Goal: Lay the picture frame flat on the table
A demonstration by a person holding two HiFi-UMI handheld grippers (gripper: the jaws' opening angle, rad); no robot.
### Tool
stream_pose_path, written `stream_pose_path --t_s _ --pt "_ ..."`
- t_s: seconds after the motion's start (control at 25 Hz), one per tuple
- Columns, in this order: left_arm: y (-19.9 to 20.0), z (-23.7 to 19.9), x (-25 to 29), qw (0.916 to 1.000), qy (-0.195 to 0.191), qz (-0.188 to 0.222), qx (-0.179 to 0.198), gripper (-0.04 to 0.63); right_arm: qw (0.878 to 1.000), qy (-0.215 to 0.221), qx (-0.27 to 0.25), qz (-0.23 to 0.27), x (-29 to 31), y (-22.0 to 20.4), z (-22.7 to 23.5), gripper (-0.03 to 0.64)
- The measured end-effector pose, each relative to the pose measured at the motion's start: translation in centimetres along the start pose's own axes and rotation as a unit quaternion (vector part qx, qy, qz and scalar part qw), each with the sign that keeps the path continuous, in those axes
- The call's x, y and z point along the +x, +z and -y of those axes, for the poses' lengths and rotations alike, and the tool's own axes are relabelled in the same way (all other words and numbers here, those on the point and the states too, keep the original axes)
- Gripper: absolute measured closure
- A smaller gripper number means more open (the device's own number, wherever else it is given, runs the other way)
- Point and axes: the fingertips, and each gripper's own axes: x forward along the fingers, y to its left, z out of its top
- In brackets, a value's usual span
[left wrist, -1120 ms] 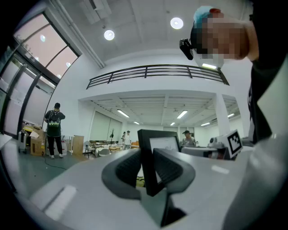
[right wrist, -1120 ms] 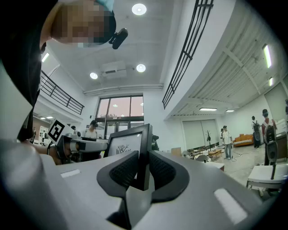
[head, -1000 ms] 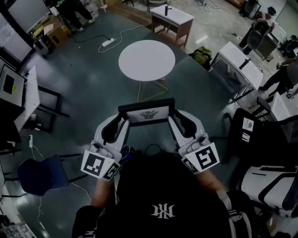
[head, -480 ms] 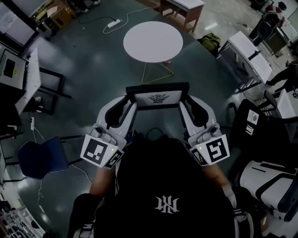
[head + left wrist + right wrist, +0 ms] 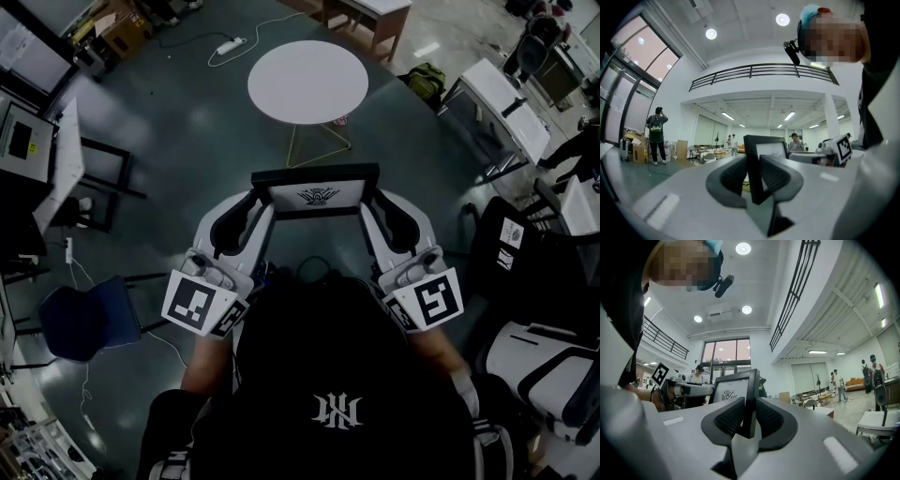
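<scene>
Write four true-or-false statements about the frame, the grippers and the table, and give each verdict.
1. The left gripper is clamped on the picture frame. True.
2. The right gripper is empty. False: it grips the frame's other side.
3. The frame lies flat on the round table. False: it is held in the air, short of the table.
4. The table is white and round. True.

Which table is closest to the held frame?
The round white table, just beyond the picture frame; the others are rectangular, out at the edges.
</scene>
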Motion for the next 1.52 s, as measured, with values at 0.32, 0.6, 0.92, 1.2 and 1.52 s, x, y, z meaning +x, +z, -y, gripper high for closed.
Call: stream_pose_path --t_s 0.32,0.6,0.92,1.2,1.52 --pt "-0.3 1.0 0.9 0.9999 -0.004 -0.01 0.003 0.509 1.0 0.002 0.005 -0.001 -0.9 -0.2 1.0 0.548" --pt "-0.9 2.5 1.4 0.9997 -0.008 -0.021 0.006 0.509 1.0 -0.002 0.014 -0.003 -2.2 -0.9 1.8 0.548" --pt "-1.3 3.6 2.1 0.9991 -0.025 -0.034 0.005 0.509 1.0 -0.016 0.022 -0.01 -3.3 -1.4 2.6 0.551" --pt "-2.1 4.0 3.4 0.9986 -0.037 -0.039 0.001 0.509 0.999 -0.028 0.028 -0.016 -3.9 -2.2 3.7 0.551" --pt "-2.2 3.2 6.1 0.9983 -0.048 -0.034 -0.004 0.509 0.999 -0.039 0.027 -0.023 -2.7 -2.3 5.8 0.551"
